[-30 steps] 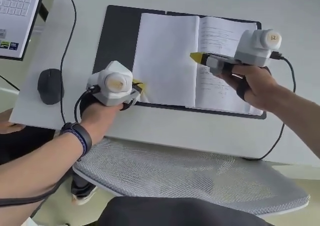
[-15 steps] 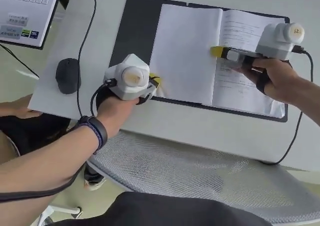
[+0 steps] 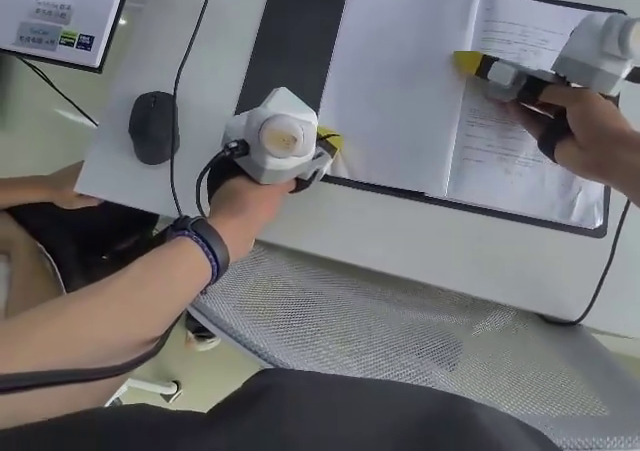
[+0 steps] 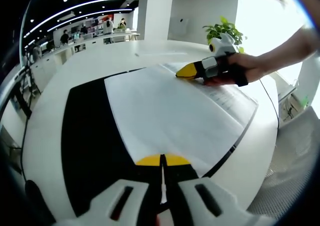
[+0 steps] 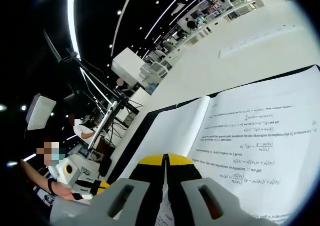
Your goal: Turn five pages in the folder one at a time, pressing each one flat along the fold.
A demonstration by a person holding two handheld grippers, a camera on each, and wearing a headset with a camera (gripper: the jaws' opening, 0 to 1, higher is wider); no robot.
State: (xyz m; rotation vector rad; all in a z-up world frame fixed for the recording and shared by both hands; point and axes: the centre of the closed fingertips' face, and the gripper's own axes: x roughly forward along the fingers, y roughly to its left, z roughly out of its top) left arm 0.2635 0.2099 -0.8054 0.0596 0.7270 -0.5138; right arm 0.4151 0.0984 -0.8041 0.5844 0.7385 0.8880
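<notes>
A black folder (image 3: 290, 51) lies open on the white table. Its left page (image 3: 400, 81) is blank and its right page (image 3: 520, 141) is printed. My left gripper (image 3: 330, 143) is shut, its yellow tips resting at the blank page's near left corner (image 4: 162, 160). My right gripper (image 3: 467, 61) is shut too, its tips down on the paper at the fold, toward the far end. In the right gripper view the tips (image 5: 164, 159) sit where the blank page (image 5: 170, 131) meets the printed one (image 5: 260, 136). The right gripper (image 4: 182, 71) also appears in the left gripper view.
A black mouse (image 3: 153, 128) and its cable (image 3: 185, 61) lie left of the folder, with a laptop (image 3: 60, 11) at the far left. A mesh chair seat (image 3: 380, 321) sits below the table's front edge. A cable (image 3: 600, 281) hangs from the right gripper.
The head camera has shifted, so the folder sits farther right and higher. The right gripper's tips have slid a little toward the far end of the fold. The left gripper holds its corner.
</notes>
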